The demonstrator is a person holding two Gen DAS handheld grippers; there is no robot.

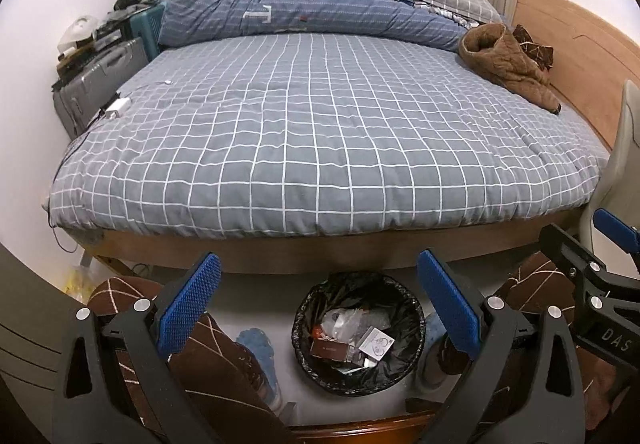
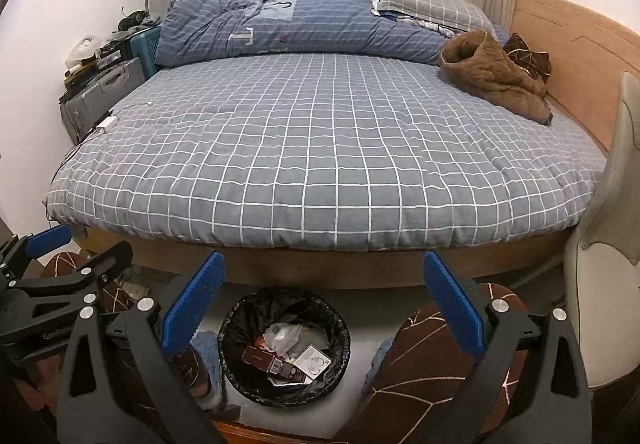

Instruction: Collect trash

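Observation:
A round bin with a black liner (image 1: 408, 308) stands on the floor in front of the bed and holds a brown box, a white packet and clear plastic wrap. It also shows in the right wrist view (image 2: 340, 324). My left gripper (image 1: 318, 276) is open and empty, held above the bin with its blue pads wide apart. My right gripper (image 2: 322, 276) is also open and empty above the bin. The right gripper appears at the right edge of the left wrist view (image 1: 600, 244).
A bed with a grey checked cover (image 1: 320, 132) fills the view ahead. On it lie a folded blue duvet (image 1: 304, 8), a brown garment (image 1: 508, 64) and a white charger (image 1: 118, 106). A suitcase (image 1: 96, 84) stands at left, a pale chair (image 2: 604, 284) at right.

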